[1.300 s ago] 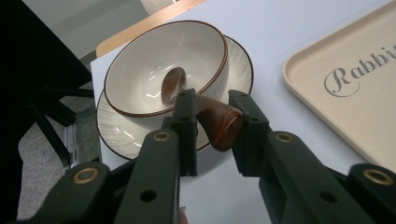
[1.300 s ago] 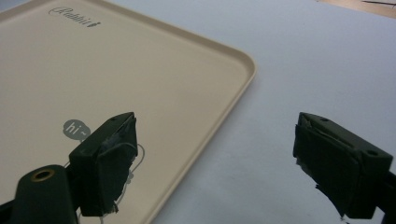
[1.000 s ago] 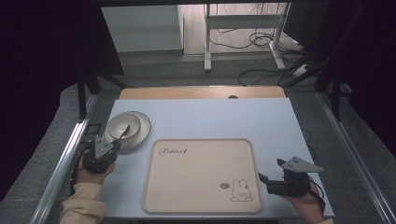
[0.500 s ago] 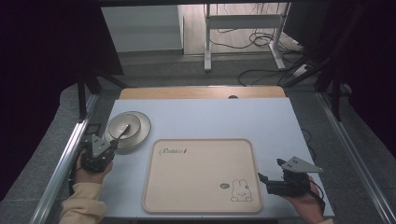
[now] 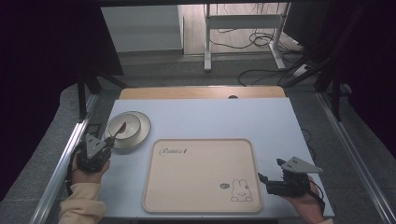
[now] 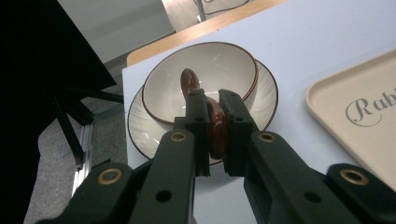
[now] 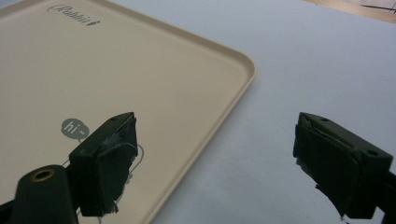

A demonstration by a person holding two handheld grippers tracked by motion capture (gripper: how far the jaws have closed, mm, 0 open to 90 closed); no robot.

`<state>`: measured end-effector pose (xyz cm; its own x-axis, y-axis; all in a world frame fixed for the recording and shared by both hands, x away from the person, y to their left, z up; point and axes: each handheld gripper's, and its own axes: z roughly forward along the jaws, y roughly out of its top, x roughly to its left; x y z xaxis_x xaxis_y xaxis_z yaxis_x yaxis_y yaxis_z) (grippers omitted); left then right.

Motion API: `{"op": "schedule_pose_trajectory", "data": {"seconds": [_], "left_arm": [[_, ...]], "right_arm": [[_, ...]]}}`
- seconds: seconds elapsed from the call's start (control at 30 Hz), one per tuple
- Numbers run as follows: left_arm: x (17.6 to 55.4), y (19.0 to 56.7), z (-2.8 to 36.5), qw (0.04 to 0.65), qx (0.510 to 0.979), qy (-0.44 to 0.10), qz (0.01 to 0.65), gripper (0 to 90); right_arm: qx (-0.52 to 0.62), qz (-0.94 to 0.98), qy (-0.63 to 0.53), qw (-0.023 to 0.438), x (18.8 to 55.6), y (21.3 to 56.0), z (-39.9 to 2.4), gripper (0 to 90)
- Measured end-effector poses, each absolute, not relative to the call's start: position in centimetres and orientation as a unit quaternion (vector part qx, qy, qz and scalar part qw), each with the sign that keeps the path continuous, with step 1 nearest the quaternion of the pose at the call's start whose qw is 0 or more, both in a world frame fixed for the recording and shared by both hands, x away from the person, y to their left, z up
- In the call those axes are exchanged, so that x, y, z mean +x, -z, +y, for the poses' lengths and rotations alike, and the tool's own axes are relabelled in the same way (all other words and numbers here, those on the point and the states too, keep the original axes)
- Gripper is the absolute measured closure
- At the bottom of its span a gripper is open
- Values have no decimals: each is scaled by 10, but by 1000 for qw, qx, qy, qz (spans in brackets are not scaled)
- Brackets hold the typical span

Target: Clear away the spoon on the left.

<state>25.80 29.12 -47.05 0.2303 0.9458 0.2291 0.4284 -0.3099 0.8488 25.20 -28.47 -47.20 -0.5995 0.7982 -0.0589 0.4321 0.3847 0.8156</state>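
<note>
A cream bowl (image 5: pixel 125 125) stands on a ribbed plate (image 5: pixel 142 133) at the table's left. A brown spoon (image 5: pixel 117 130) rests in the bowl, its handle sticking out over the rim toward me. My left gripper (image 5: pixel 108 141) is shut on that handle; in the left gripper view the spoon (image 6: pixel 188 80) runs from the bowl (image 6: pixel 224 65) down between the pads of the gripper (image 6: pixel 215 105). My right gripper (image 5: pixel 264 179) is open and holds nothing, low over the table just right of the beige tray (image 5: pixel 201 172).
The tray (image 7: pixel 140 70) has a script logo at its top left and a rabbit drawing (image 5: pixel 241 191) at its lower right. My right gripper (image 7: pixel 212 140) straddles the tray's right rim. A wooden strip (image 5: pixel 201 92) borders the table's far edge, with metal rails along both sides.
My left gripper has shifted slightly at the plate's near edge, and the spoon handle now sits clamped between its jaws. The right gripper has stayed in place.
</note>
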Motion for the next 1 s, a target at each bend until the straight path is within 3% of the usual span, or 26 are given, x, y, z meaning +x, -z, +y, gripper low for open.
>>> {"op": "schedule_pose_trajectory", "data": {"seconds": [1.0], "left_arm": [[233,437,286,395,689,-395,461,840]], "right_arm": [[380,800,-401,235,251,471,-285,139]]}}
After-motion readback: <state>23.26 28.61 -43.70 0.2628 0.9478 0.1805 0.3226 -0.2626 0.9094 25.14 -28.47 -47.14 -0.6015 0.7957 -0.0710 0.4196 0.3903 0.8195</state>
